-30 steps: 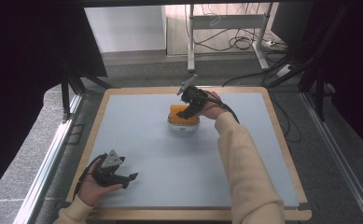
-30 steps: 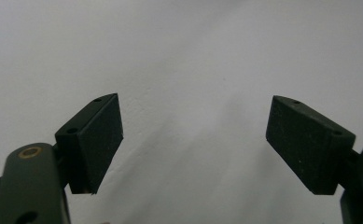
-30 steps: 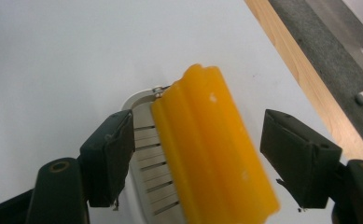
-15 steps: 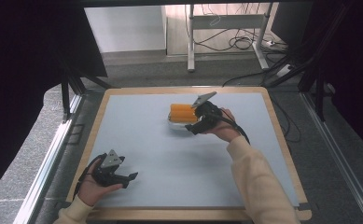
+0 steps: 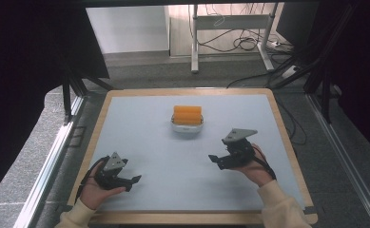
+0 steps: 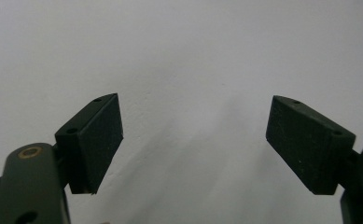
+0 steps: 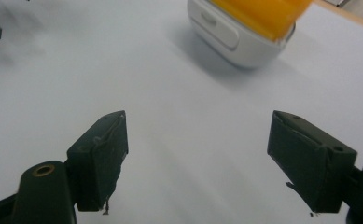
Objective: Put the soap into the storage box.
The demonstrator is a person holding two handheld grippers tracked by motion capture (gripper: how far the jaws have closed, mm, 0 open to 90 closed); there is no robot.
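Observation:
A white container (image 5: 188, 129) with an orange block (image 5: 187, 114) on top stands on the pale table mat (image 5: 173, 161), at the middle back. The right gripper view looks toward the container (image 7: 226, 35) and the orange block (image 7: 263, 14) ahead of the jaws. My right gripper (image 5: 216, 161) is at the near right, well short of the container. Its jaws (image 7: 195, 149) have just been opening, stand wide apart and have nothing between them. My left gripper (image 5: 131, 182) rests at the near left, open (image 6: 195, 140) over bare mat.
A wooden frame (image 5: 287, 142) borders the mat. Metal rails (image 5: 54, 152) run along both sides of the table. Beyond the far edge are desk legs and cables on the floor (image 5: 239, 42). Dark panels stand left and right.
My right gripper has drawn away from the orange block on the container and come back to the near right of the table. The block stays on the container. The left gripper has not moved.

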